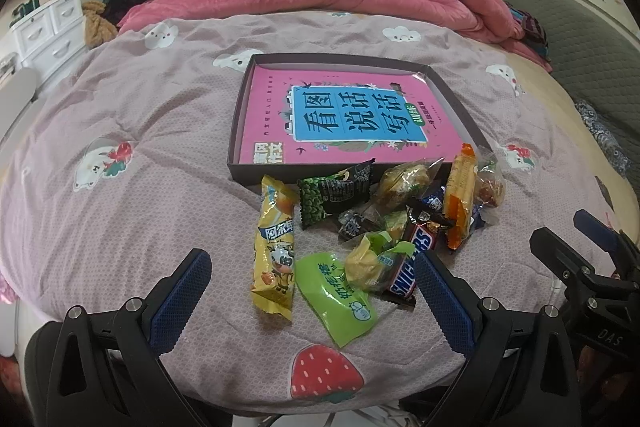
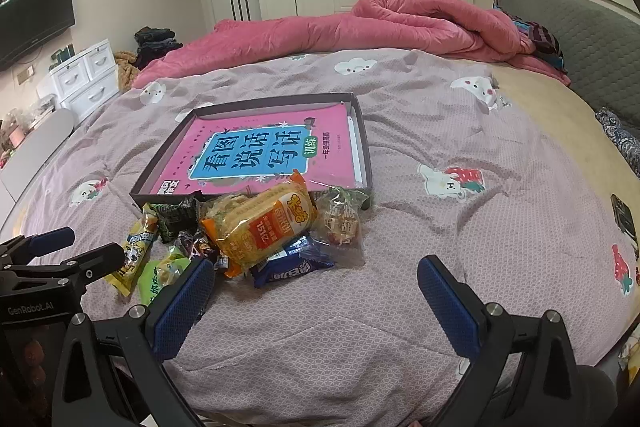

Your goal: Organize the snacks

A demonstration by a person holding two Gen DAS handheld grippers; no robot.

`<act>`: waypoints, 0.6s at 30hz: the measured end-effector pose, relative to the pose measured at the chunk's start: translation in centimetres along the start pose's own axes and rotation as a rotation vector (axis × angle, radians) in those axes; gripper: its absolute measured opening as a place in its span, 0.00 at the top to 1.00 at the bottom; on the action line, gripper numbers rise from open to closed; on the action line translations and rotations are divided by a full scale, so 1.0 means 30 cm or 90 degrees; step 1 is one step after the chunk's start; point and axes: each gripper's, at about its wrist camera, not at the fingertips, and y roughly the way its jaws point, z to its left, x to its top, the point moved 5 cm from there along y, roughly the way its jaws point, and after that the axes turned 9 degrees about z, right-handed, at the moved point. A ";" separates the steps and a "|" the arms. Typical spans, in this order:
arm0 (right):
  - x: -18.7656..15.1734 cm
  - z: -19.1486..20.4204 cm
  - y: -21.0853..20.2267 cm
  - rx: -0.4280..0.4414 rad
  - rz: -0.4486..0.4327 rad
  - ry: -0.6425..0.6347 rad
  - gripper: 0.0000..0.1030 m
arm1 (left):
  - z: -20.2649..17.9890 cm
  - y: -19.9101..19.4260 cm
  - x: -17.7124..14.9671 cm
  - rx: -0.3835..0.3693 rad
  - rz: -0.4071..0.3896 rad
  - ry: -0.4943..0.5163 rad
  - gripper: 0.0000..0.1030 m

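Left tool (image 1: 312,291): fingers spread wide, empty, hovering over the near end of the snack pile (image 1: 376,223) on the bed (image 1: 140,131). Right tool (image 2: 316,291): also wide, empty, over bare bedcover to the right of the pile. Snacks lie loose, overlapping, just in front of the shallow dark box (image 1: 240,131); a pink book (image 1: 352,115) lies flat inside it. Yellow packet (image 1: 274,247) and green packet (image 1: 336,299) sit nearest the left tool; Snickers bar (image 1: 408,267) touches the right finger's tip.
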 end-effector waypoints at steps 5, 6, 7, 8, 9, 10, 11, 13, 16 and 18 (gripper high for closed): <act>-0.003 0.000 0.004 0.001 0.001 0.001 0.01 | -0.001 0.001 0.000 -0.001 0.000 0.001 0.02; -0.003 -0.001 0.004 0.001 0.001 0.002 0.01 | 0.000 0.000 0.000 0.001 0.000 0.000 0.02; -0.003 -0.001 0.005 0.001 0.002 0.002 0.01 | 0.000 0.001 0.000 0.001 0.000 0.000 0.02; -0.004 -0.001 0.007 0.001 0.003 0.004 0.01 | 0.000 0.001 0.000 0.000 0.000 0.000 0.02; -0.003 -0.002 0.010 0.001 0.004 0.005 0.01 | 0.001 0.002 0.001 0.000 0.001 -0.001 0.02; -0.003 -0.003 0.011 0.002 0.004 0.007 0.01 | 0.003 0.003 0.003 0.000 0.001 -0.002 0.02; -0.003 -0.003 0.013 0.003 0.004 0.009 0.01 | 0.003 0.003 0.003 0.000 0.000 -0.002 0.02; -0.001 -0.004 0.017 0.005 0.005 0.010 0.01 | 0.007 0.006 0.004 0.000 0.001 -0.003 0.02; -0.001 -0.009 0.021 0.006 0.006 0.013 0.01 | 0.011 0.009 0.005 0.000 0.000 -0.005 0.02; 0.001 -0.013 0.022 0.007 0.004 0.018 0.01 | 0.016 0.016 0.005 -0.004 0.004 -0.008 0.02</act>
